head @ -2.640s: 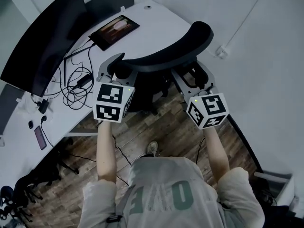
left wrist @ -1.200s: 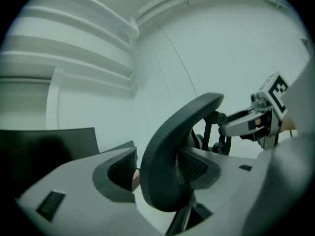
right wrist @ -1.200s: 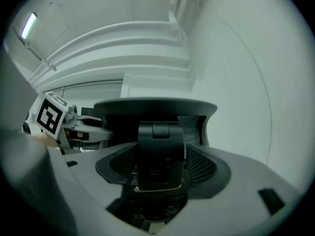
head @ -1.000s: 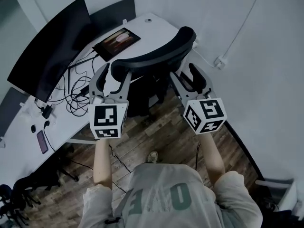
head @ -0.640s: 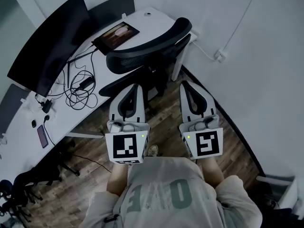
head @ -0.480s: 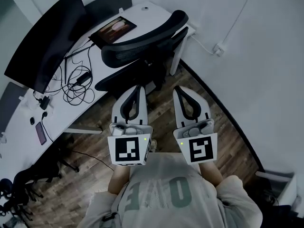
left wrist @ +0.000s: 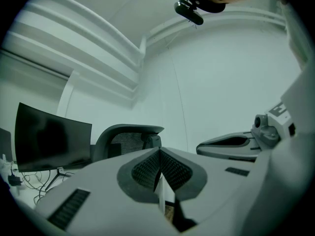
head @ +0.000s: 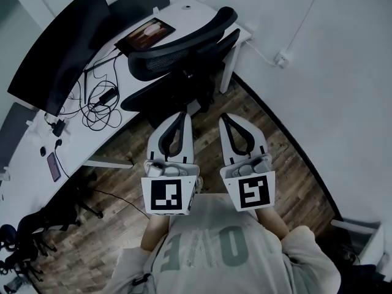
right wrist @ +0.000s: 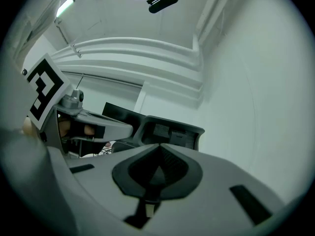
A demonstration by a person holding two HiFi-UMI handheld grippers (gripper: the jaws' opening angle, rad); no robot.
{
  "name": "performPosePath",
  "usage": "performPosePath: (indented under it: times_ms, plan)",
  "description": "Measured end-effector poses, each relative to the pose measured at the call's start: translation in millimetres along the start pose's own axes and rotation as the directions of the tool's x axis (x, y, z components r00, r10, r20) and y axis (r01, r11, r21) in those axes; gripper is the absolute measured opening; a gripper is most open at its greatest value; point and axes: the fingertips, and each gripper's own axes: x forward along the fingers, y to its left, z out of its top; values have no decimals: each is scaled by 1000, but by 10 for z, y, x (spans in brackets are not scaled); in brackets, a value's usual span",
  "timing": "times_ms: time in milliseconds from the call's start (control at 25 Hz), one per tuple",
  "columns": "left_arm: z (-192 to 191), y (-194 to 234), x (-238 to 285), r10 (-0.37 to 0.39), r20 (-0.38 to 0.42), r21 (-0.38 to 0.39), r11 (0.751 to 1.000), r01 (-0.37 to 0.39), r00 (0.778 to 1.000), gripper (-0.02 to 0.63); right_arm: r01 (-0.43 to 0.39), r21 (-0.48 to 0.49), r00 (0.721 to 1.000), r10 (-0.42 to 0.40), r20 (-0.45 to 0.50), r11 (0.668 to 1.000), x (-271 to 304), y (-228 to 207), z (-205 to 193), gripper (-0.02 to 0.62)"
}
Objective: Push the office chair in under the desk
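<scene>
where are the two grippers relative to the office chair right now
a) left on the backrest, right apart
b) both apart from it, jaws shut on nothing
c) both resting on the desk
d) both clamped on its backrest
b: the head view shows the left gripper and right gripper short of the office chair, not touching it, and each gripper view shows its jaws together and empty.

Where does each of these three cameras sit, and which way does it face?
Head view: on the person's head, facing steeply down at chair, desk; shows arms, left gripper, right gripper.
Left gripper view: on that gripper, level towards chair, monitor; shows its shut jaws.
Right gripper view: likewise, towards chair; shut jaws.
Shared: chair in all three.
</scene>
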Motion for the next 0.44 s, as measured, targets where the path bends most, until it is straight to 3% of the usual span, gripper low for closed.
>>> performPosePath:
  times_ms: [440]
  plan:
    - [-48,37,-181,59,-12,44,997,-58,998,17,-27,34,999,26,28,999,-55,41,34,20]
